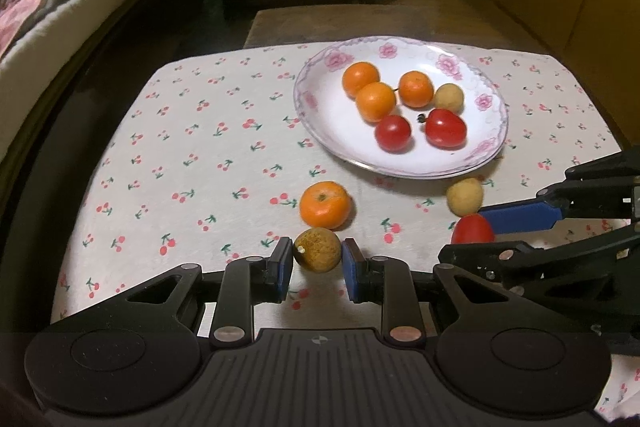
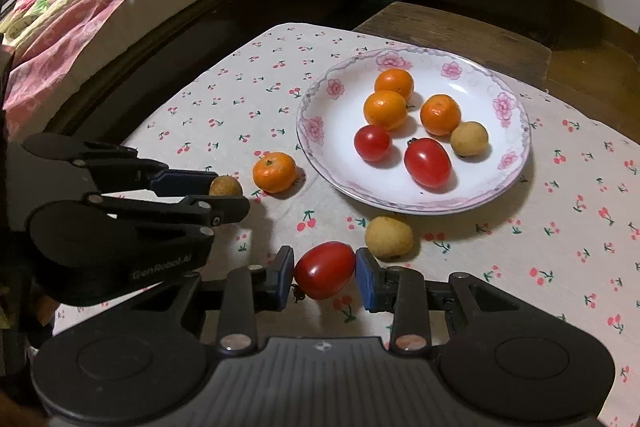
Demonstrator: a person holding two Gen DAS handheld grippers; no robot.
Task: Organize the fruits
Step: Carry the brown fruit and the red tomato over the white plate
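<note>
Both wrist cameras sit low and close over the table, angled downward along their fingers toward the plate, left from its left, right from its right; both share it.

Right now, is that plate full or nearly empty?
Partly filled. The flowered plate holds three mandarins, two red tomatoes and one pale round fruit, clustered mid-plate, with bare white around them.

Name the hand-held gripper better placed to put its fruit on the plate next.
Right, marginally. The right hand-held gripper grips a red tomato nearer the plate; the left hand-held gripper holds a brown fruit farther off.
</note>
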